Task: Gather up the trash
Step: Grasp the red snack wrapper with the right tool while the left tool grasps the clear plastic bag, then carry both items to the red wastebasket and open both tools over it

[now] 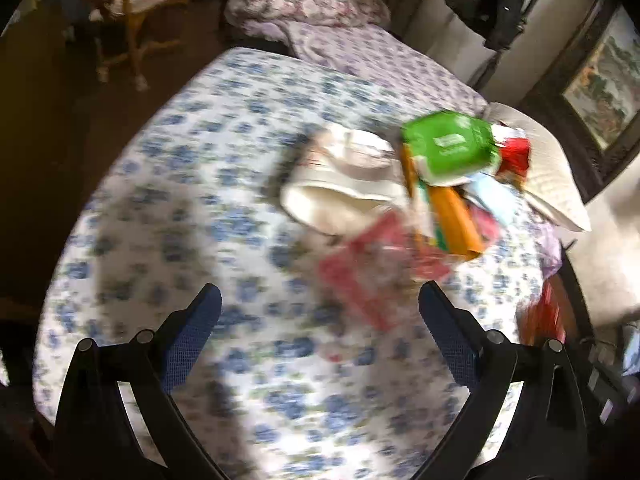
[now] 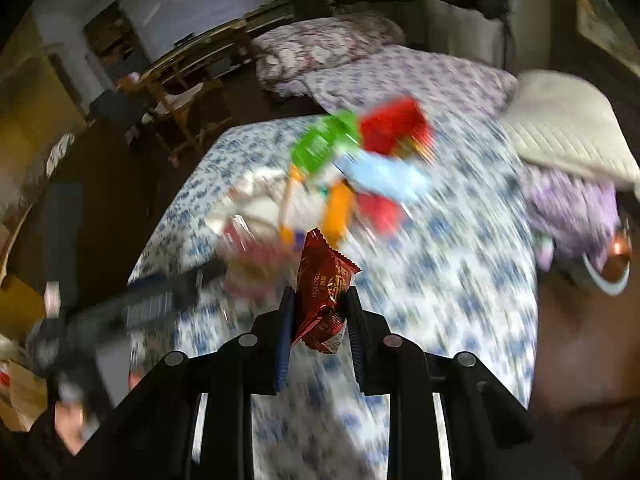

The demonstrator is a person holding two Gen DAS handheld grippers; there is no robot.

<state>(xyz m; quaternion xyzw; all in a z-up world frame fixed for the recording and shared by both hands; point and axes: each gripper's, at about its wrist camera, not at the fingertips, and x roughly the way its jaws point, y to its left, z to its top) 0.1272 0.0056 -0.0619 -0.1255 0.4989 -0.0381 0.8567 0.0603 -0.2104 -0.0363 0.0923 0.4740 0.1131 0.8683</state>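
A pile of trash lies on the blue-flowered bed sheet (image 1: 224,184): a green packet (image 1: 450,144), an orange box (image 1: 454,220), a red box (image 1: 514,156), a pale blue wrapper (image 1: 490,196), a red-pink clear wrapper (image 1: 368,272) and a white bag (image 1: 344,184). My left gripper (image 1: 320,304) is open and empty above the sheet, just short of the red-pink wrapper. My right gripper (image 2: 320,300) is shut on a dark red snack wrapper (image 2: 324,292) and holds it above the sheet, near side of the pile (image 2: 340,168). The left gripper (image 2: 160,300) shows blurred at the left of the right wrist view.
A white quilted pillow (image 1: 548,172) lies at the bed's right edge, over purple cloth (image 2: 572,204). A second bed with a purple flowered cover (image 1: 360,60) and folded quilt (image 1: 304,0) is behind. A wooden chair (image 1: 128,12) stands on the dark floor at the left.
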